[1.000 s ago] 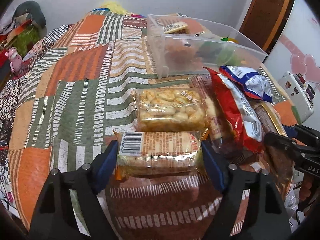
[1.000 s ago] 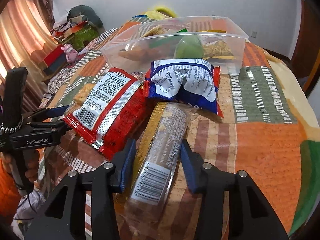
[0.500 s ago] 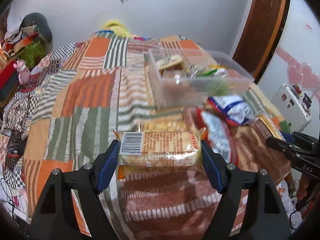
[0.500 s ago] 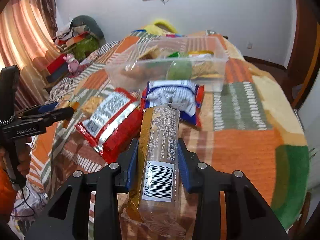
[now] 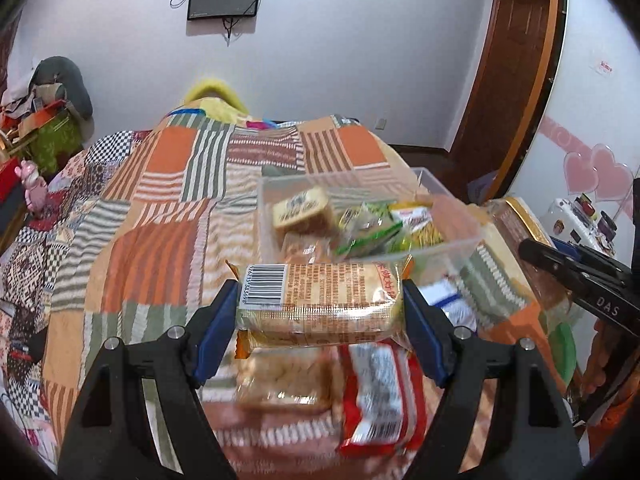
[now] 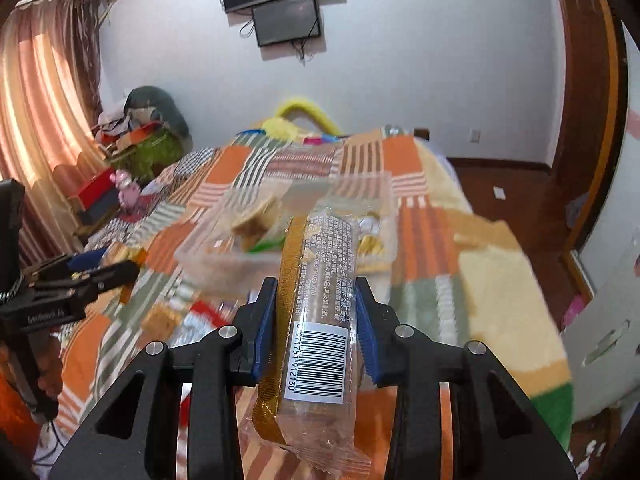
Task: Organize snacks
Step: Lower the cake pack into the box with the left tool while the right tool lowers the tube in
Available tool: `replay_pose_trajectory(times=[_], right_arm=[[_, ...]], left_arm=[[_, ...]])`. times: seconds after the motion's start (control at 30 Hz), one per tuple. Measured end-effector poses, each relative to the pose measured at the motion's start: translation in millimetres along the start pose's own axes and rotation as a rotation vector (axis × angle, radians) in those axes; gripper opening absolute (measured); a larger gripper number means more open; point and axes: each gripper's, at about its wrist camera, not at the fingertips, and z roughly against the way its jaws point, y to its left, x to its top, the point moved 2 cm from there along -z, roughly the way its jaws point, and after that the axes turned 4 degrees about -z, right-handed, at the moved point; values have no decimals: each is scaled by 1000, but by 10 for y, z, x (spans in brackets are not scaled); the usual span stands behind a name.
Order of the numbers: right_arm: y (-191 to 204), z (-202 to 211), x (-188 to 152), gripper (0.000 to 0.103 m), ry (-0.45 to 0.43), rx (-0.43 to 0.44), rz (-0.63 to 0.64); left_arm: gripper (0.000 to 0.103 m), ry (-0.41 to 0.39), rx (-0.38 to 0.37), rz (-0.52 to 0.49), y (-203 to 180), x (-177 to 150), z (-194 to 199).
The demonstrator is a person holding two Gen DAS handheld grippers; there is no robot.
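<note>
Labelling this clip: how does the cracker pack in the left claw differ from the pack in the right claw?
The broad clear-wrapped cracker pack lies crosswise in the left claw, barcode at its left end. The slim clear cracker sleeve with a gold strip points lengthwise away from the right claw, barcode nearest the camera. Both are gripped and held above the quilt.

Clear bin (image 5: 460, 246) is half-filled with snacks; patchwork quilt (image 5: 160, 216) left lies open.

Setting: home bedroom. Bed under a patchwork quilt (image 5: 168, 216) fills the centre; wall-mounted screen (image 6: 286, 20) at 12 o'clock; striped curtain (image 6: 36, 128) at 9 o'clock; wooden door frame (image 5: 516, 64) at 2 o'clock; pink heart stickers (image 5: 596, 172) at 3 o'clock; clothes pile (image 5: 52, 96) at 10 o'clock
</note>
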Motion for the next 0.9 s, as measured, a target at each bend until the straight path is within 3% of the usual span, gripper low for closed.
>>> replay_pose_trajectory(times=[0.17, 0.37, 0.7, 0.9], right_arm=[[-34, -186, 252, 34, -29, -14, 0], [-11, -454, 480, 34, -45, -30, 7], [-73, -948, 526, 34, 9, -53, 21], [-91, -1050, 521, 34, 46, -53, 32]], left_arm=[[78, 0, 29, 5, -41, 223, -207], [78, 41, 14, 39, -24, 438, -581], [79, 115, 34, 2, -100, 661, -1202], [84, 143, 33, -2, -101, 649, -1337]])
